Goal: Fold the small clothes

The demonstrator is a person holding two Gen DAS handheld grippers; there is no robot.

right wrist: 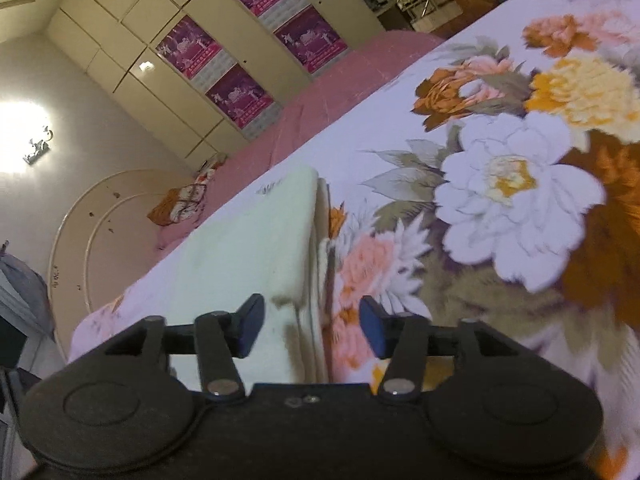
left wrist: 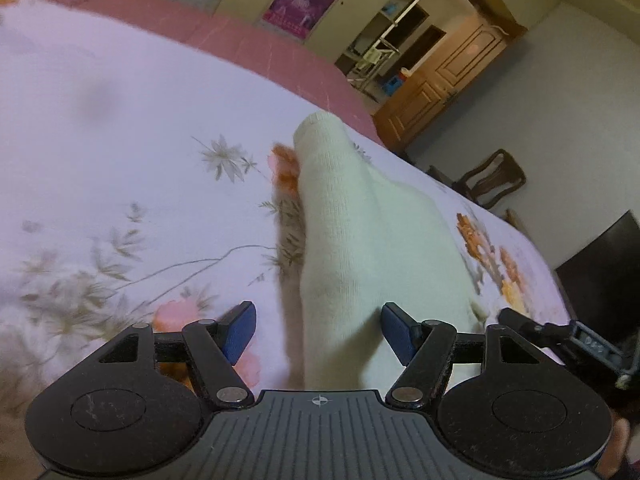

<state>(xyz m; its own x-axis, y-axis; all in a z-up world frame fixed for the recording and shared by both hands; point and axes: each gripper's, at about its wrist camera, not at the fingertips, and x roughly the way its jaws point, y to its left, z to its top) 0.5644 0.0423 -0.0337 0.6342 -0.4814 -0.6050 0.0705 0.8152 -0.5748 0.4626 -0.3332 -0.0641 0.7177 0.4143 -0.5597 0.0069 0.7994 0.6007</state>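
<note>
A cream knitted garment is laid on the flowered bedsheet, stretching away from the near edge toward the far pink border. The left gripper is held wide open, with the garment's near end lying between its blue pads; nothing is gripped. The right gripper is likewise spread apart over the garment's right edge, holding nothing.

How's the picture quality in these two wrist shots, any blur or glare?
Left wrist view: motion blur smears the white garment and floral bedsheet; edges bend from the fisheye. Right wrist view: a wall lamp blows out into glare, and the sheet's flowers are soft.
</note>
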